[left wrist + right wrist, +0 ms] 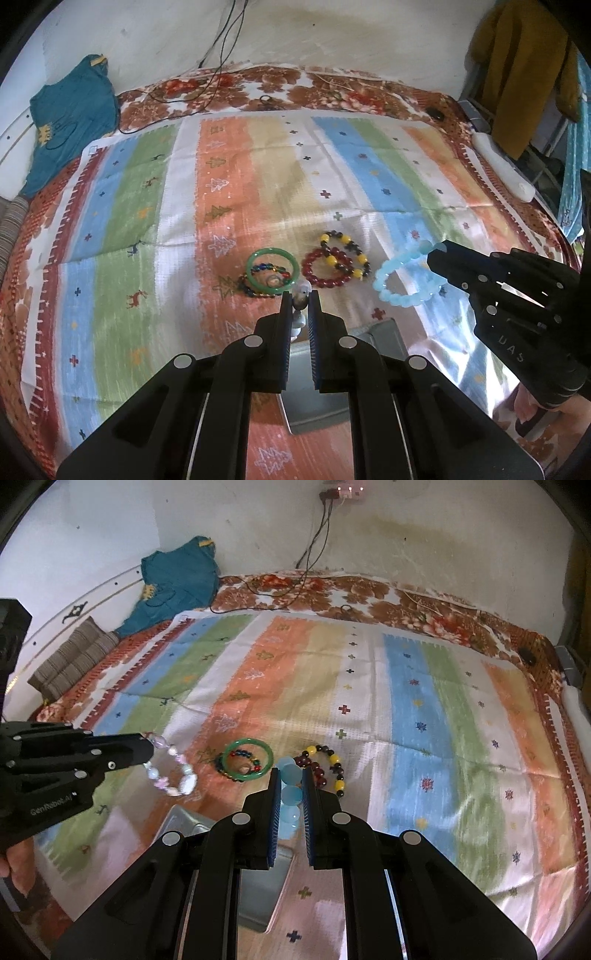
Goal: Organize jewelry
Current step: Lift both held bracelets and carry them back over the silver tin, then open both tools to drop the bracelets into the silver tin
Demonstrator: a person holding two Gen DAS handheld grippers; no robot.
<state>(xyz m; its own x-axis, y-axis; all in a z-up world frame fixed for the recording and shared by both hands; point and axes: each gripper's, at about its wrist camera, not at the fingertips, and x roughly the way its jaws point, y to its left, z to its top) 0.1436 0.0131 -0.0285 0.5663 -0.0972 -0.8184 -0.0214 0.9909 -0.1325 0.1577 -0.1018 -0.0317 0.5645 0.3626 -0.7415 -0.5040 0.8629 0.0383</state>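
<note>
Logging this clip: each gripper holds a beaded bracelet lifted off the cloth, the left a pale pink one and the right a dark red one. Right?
Not quite. The right gripper holds the light blue bracelet, as both wrist views show. The dark red bracelet lies on the striped cloth. The left gripper does hold the pale pink bracelet.

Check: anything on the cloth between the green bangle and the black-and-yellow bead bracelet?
Yes: the red bead bracelet lies between green bangle and black-and-yellow bracelet, clearest in the left wrist view.
</note>
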